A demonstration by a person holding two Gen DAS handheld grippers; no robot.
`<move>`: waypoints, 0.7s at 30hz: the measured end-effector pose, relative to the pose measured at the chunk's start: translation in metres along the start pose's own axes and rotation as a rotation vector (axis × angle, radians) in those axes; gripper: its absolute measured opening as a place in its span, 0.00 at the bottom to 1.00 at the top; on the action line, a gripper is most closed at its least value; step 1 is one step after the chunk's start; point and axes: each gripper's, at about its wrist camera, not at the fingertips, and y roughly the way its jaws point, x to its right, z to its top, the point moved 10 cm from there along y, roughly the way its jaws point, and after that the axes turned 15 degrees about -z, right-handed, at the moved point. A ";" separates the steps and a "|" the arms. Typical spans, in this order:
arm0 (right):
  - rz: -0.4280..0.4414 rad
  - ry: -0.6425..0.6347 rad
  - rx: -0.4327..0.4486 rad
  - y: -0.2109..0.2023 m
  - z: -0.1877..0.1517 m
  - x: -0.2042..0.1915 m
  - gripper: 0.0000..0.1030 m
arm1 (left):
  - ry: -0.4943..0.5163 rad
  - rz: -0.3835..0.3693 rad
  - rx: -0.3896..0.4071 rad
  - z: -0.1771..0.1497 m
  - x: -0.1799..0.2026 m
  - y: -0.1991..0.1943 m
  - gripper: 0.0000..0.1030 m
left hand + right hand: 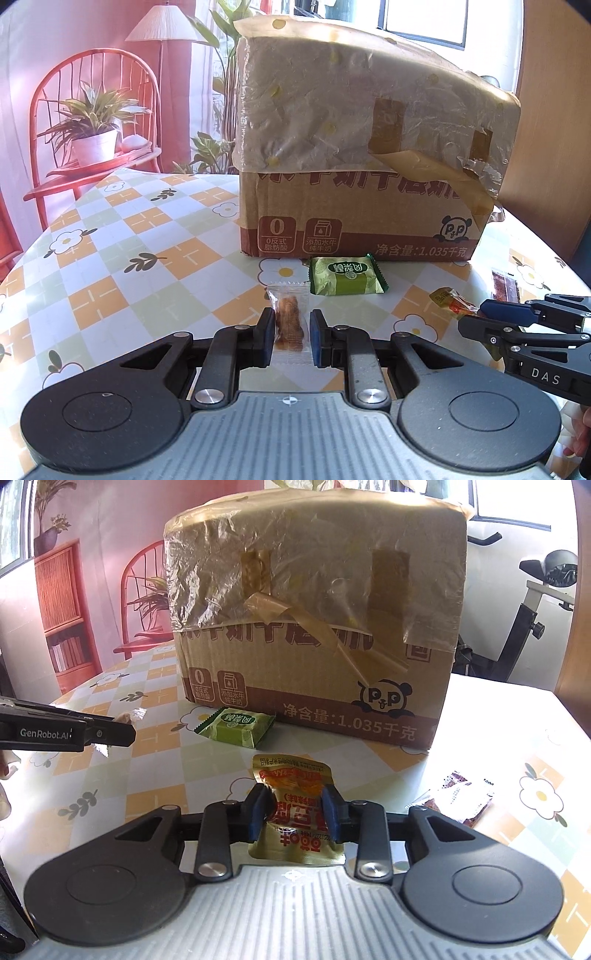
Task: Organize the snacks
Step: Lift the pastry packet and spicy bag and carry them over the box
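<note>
**Two grippers, each closing around a snack packet in front of a taped carton**

We see a table (pixel 110 266) covered in a checked cloth with flower prints. A large cardboard box (pixel 369 166), its top wrapped in plastic film and tape, stands at the far side.

Our left gripper (pixel 291 338) sits low over the table with its blue pads either side of a clear packet (pixel 289 325) holding a brown biscuit-like snack. The left pad looks to be touching the wrapper; a narrow gap shows at the right pad, so we judge the grip not fully closed. The packet appears to lie on the cloth.

Our right gripper (pixel 294 814) has its pads pressed against both edges of a gold foil packet (pixel 295 812) with red lettering, and the foil buckles between them, so we judge it gripped.

A green packet (pixel 345 278) lies just in front of the box, between the two grippers. A dark red packet (pixel 458 797) lies on the white area to the right.

To do this step well, we would finish closing the left pads on the body of the snack rather than the thin sealed edge, which could slip. We would squeeze gently, since the biscuit may crumble. We would lift both packets straight up and keep the grippers apart. Whether the box has an opening for the snacks, we cannot tell.
</note>
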 end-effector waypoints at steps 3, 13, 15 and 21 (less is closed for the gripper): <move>-0.001 -0.005 0.018 -0.005 0.006 0.001 0.34 | 0.010 0.004 0.024 0.009 0.001 -0.004 0.20; 0.007 -0.003 0.157 -0.036 0.051 0.002 0.34 | 0.046 0.003 0.128 0.048 0.012 -0.027 0.21; 0.011 -0.003 0.189 -0.043 0.061 0.002 0.34 | 0.049 -0.001 0.150 0.055 0.015 -0.031 0.21; 0.024 0.001 0.259 -0.059 0.086 0.001 0.34 | 0.053 -0.013 0.201 0.073 0.022 -0.040 0.21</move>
